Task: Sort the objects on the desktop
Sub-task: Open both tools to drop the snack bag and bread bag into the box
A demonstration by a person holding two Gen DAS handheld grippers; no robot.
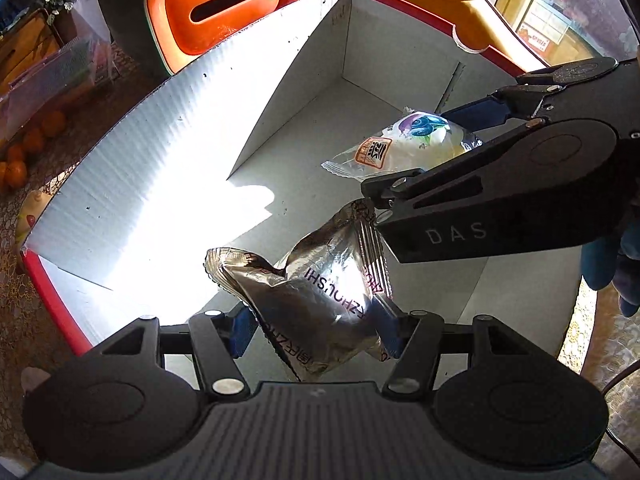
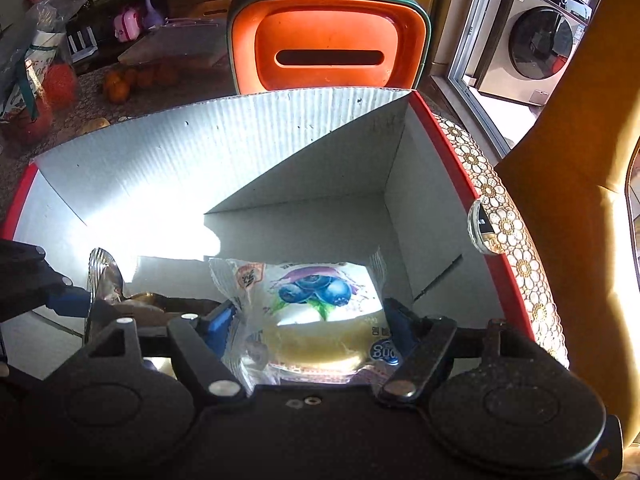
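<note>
Foil packet (image 1: 320, 304) between left tool (image 1: 316, 330) pads

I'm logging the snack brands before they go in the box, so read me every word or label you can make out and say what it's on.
"DAS": on the right gripper, along its black finger housing.
"ZHOUSHI": partly legible on the silver packet, upside down; the rest is creased and unreadable.
"Suo": partial, on the blueberry packet, lower corner.
Orange label on the blueberry packet: characters too blurred to read.
Washing machine: badge too small to read.
</note>
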